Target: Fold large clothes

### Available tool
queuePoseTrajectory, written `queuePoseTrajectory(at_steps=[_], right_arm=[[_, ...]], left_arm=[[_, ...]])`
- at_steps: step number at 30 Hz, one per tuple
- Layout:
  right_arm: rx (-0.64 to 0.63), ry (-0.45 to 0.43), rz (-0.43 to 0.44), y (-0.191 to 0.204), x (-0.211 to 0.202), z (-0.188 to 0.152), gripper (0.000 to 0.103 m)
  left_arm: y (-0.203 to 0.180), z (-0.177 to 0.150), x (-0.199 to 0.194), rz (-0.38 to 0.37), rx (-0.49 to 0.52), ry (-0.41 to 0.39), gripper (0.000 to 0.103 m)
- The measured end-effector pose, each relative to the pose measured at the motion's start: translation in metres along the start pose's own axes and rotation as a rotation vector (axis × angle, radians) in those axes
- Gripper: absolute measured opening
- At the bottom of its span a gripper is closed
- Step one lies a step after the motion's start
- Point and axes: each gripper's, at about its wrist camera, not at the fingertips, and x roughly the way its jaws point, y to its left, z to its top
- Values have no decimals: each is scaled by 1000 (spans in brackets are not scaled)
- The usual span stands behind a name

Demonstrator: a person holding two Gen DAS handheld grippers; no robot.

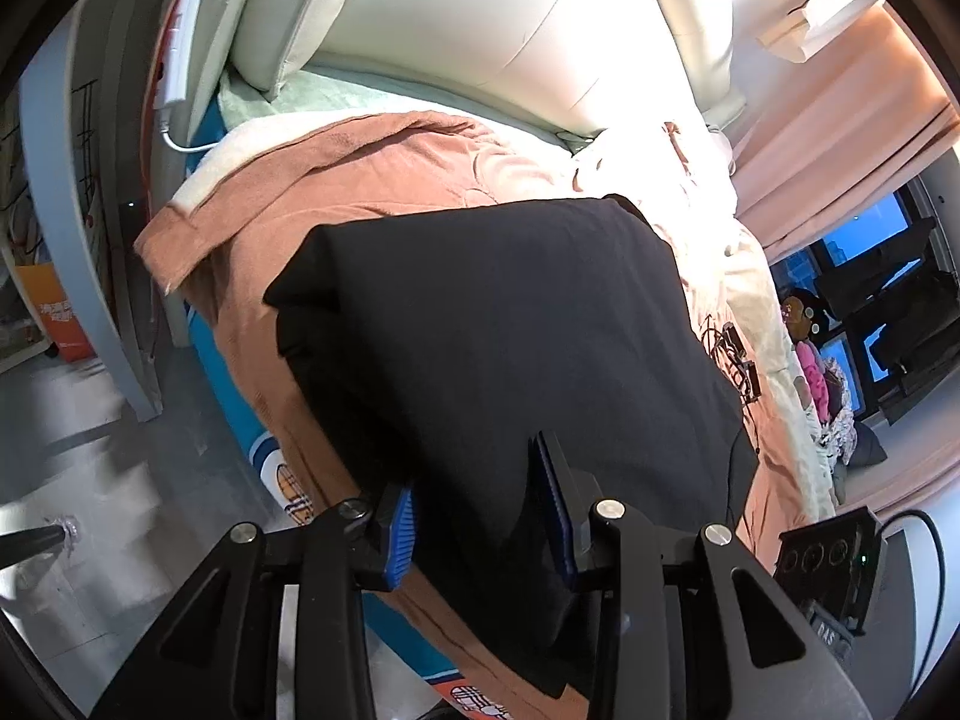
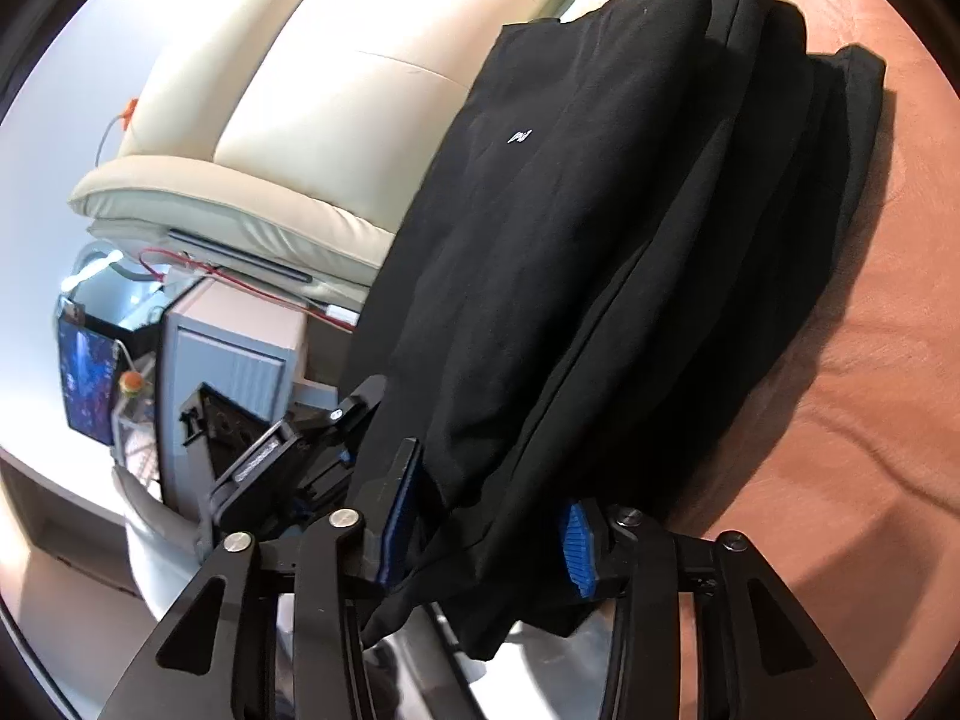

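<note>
A large black garment (image 1: 498, 324) lies folded in several layers on a brown blanket (image 1: 360, 180) on the bed. In the right wrist view the garment (image 2: 570, 240) shows a small white logo and stacked folded edges. My left gripper (image 1: 480, 522) has its blue-padded jaws apart on either side of the garment's near edge, with cloth between them. My right gripper (image 2: 492, 528) also stands with jaws apart around the garment's hanging near edge. The left gripper (image 2: 288, 456) shows at the left of the right wrist view.
A cream padded headboard (image 1: 510, 18) stands behind the bed. A cream quilt (image 1: 750, 312) lies on the bed's right side. A grey bedside cabinet (image 2: 234, 348) with cables stands by the headboard. The floor (image 1: 90, 450) lies left of the bed.
</note>
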Motion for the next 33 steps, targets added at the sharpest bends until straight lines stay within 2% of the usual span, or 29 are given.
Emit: queuePoseTrajectory(at_steps=[2,5,6,7,9,15,20,25,33], right_arm=[[-6,-22,-31,-8,-10,2,59],[25,-52,-46,-17,-24,11,64],[34,-65,-67,-19,-28,15,67],[43,-82,-92,-23,-33,22,73],[50,-108,-118,-29,-41,33,75],[46,-156,-217,-42,-53,70,75],[42,-157,-323,-57,-54,74,75],[50,-137,-326,-66,-61,66,75],[-5,-153,-317,-41,-96,54,75]], left_arm=[[-4,-5,-6,20,22,-8,37],[-12,-10,-13,54,29,-9,39],[-15,-11,-16,58,33,-8,48],[-18,-13,-16,58,36,-9,63],[-25,-17,-18,70,51,-21,82],[-43,-36,-8,93,80,-2,83],[-59,-57,-1,111,134,20,83],[-64,-71,-2,140,149,24,83],[-92,-79,-38,177,193,-35,83]])
